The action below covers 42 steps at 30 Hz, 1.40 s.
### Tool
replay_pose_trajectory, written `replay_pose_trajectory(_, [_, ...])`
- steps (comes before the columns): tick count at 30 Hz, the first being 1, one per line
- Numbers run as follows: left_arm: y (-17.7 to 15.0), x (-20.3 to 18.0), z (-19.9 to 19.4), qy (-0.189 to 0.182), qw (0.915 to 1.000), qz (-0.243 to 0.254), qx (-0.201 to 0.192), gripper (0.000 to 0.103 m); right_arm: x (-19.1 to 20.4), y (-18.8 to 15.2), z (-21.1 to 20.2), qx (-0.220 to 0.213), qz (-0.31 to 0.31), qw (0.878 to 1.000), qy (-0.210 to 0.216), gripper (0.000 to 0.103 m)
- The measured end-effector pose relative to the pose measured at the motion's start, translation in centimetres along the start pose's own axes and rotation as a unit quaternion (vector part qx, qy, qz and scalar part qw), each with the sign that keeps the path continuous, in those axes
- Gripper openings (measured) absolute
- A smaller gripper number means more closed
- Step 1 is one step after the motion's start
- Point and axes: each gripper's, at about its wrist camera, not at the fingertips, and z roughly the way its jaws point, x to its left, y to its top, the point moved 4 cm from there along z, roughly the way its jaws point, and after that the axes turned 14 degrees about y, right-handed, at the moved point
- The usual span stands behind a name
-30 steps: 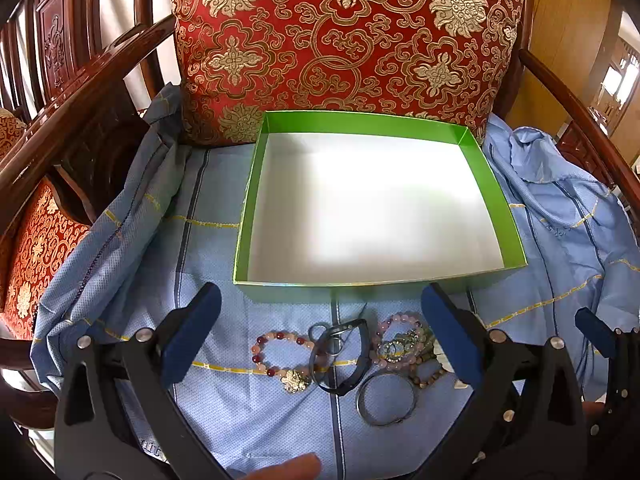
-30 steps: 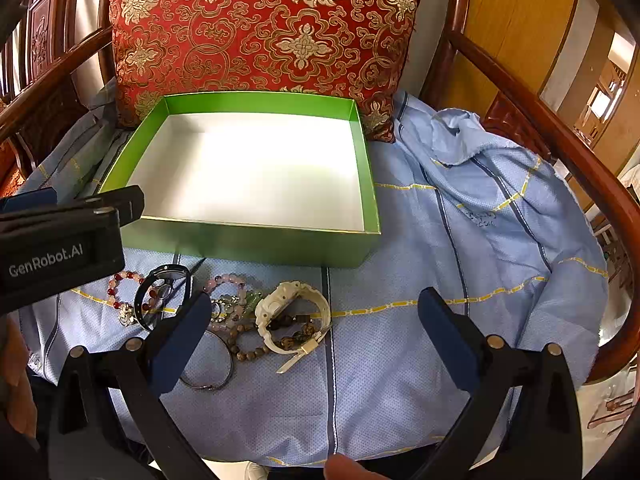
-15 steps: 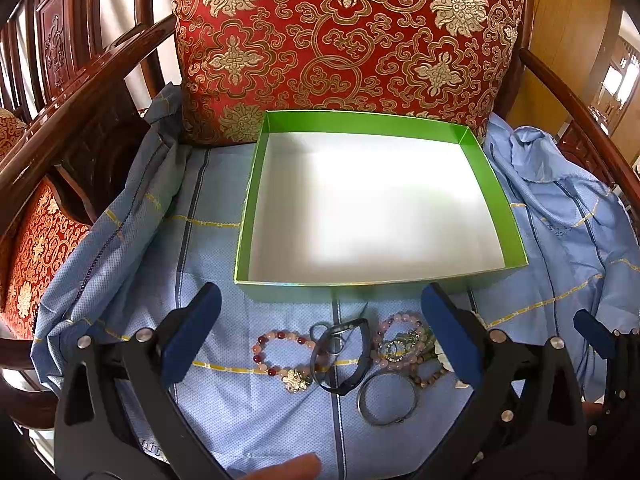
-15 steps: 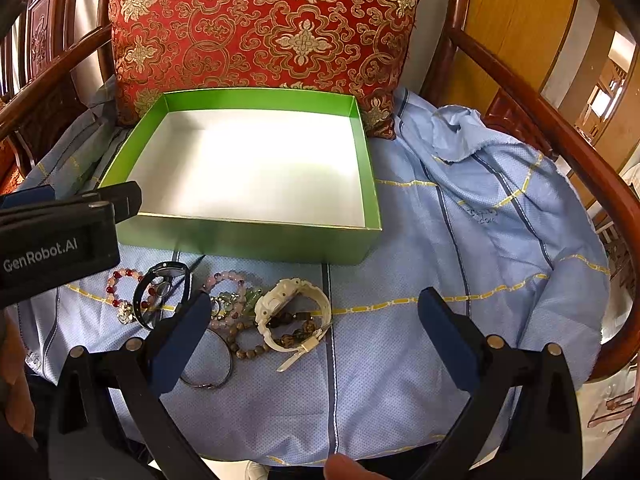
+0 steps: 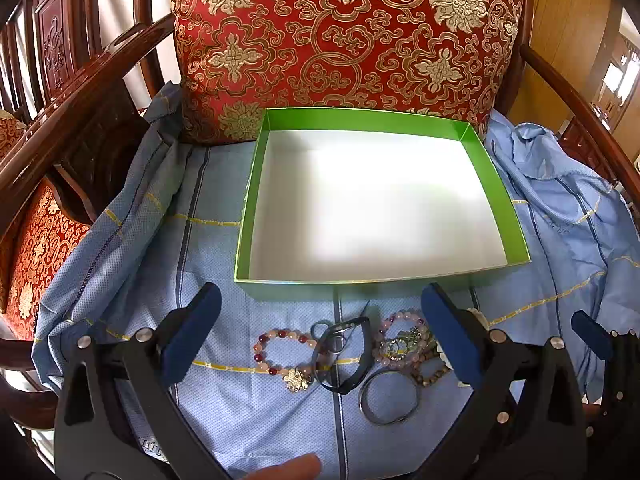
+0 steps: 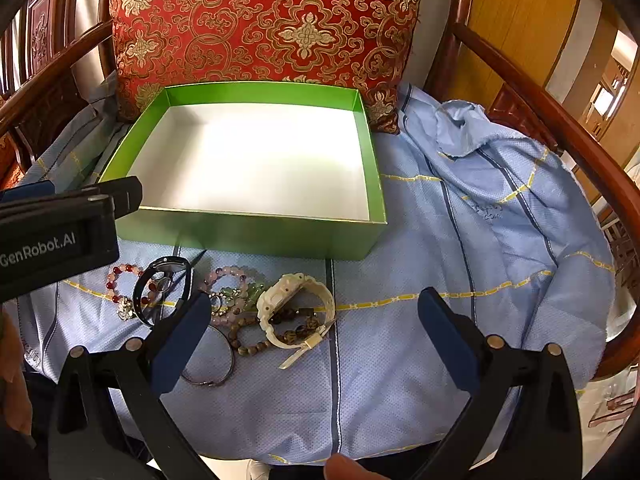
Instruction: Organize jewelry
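Note:
An empty green box [image 5: 516,228] [image 6: 256,236] with a white floor sits on the blue cloth. In front of it lies a cluster of jewelry: a red and pink bead bracelet [image 5: 280,356] [image 6: 120,284], a black band [image 5: 344,352] [image 6: 160,288], a pink bead bracelet [image 5: 400,340], a metal bangle [image 5: 390,398] [image 6: 216,376], a white watch [image 6: 296,308] and a brown bead bracelet [image 6: 256,344]. My left gripper [image 5: 320,332] is open, hovering just before the jewelry. My right gripper [image 6: 316,336] is open over the watch and cloth.
A red and gold cushion [image 5: 344,40] leans behind the box. Dark wooden chair arms [image 5: 80,92] [image 6: 560,120] rise on both sides. The blue cloth [image 6: 500,220] bunches up at the right. The left gripper's body [image 6: 52,236] shows at the right wrist view's left edge.
The right gripper has drifted slightly, so the box sits a little higher in its view. The left gripper and the jewelry have not moved.

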Motion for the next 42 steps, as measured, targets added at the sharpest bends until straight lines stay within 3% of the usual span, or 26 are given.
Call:
replay_pose_trajectory(8, [0.5,2.8,0.4,-0.014,0.9996,-0.019,0.013,0.099,-3.4,0.4,0.3,0.01,0.018,0.999,-0.025,0.1])
replay_pose_trajectory(12, [-0.2,3.5,2.3,-0.003,0.9979,-0.006,0.064,0.098,-5.4,0.0,0.7,0.02,0.035,0.999,-0.017,0.086])
replay_pose_trajectory(13, [-0.5,3.4,2.8,-0.011,0.9969,-0.004,0.078,0.092,-5.4,-0.2,0.9,0.025,0.036,0.999,-0.01,0.079])
replay_pose_trajectory(14, [-0.8,3.3,3.1,-0.02,0.9957,-0.001,0.091,0.079,-5.4,-0.4,1.3,0.035,0.037,0.999,0.0,0.073])
replay_pose_trajectory(16, [-1.3,3.0,3.6,-0.028,0.9939,0.006,0.106,0.068,-5.3,-1.0,2.2,0.057,0.045,0.997,0.014,0.047])
replay_pose_trajectory(22, [-2.5,1.1,4.1,-0.069,0.9888,0.032,0.128,0.065,-4.6,-1.9,4.6,0.081,0.042,0.996,0.018,0.044])
replay_pose_trajectory(24, [-2.9,0.4,4.9,-0.079,0.9858,0.04,0.143,0.048,-4.3,-2.1,5.1,0.086,0.04,0.995,0.018,0.044])
replay_pose_trajectory(25, [-3.4,0.0,5.6,-0.081,0.9831,0.044,0.158,0.029,-4.4,-1.9,5.4,0.087,0.04,0.995,0.021,0.044])
replay_pose_trajectory(26, [-3.7,-0.2,6.2,-0.079,0.9812,0.046,0.17,0.022,-4.4,-2.0,5.6,0.087,0.041,0.995,0.022,0.044])
replay_pose_trajectory(28, [-4.3,-0.4,7.4,-0.062,0.9796,0.052,0.184,0.02,-4.2,-2.1,5.9,0.088,0.041,0.995,0.029,0.044])
replay_pose_trajectory(35, [-4.6,-0.9,8.6,-0.061,0.9773,0.049,0.197,0.02,-4.4,-2.3,7.4,0.105,0.038,0.993,0.034,0.043])
replay_pose_trajectory(37, [-4.8,-1.6,9.1,-0.057,0.9761,0.055,0.202,0.019,-4.5,-2.3,7.8,0.104,0.039,0.993,0.045,0.028])
replay_pose_trajectory(39, [-5.0,-2.3,9.4,-0.051,0.976,0.064,0.202,0.011,-4.4,-2.2,7.9,0.099,0.044,0.992,0.061,0.014])
replay_pose_trajectory(42, [-4.7,-2.7,9.4,-0.052,0.9772,0.063,0.196,0.005,-4.2,-2.0,7.8,0.099,0.037,0.993,0.057,0.012])
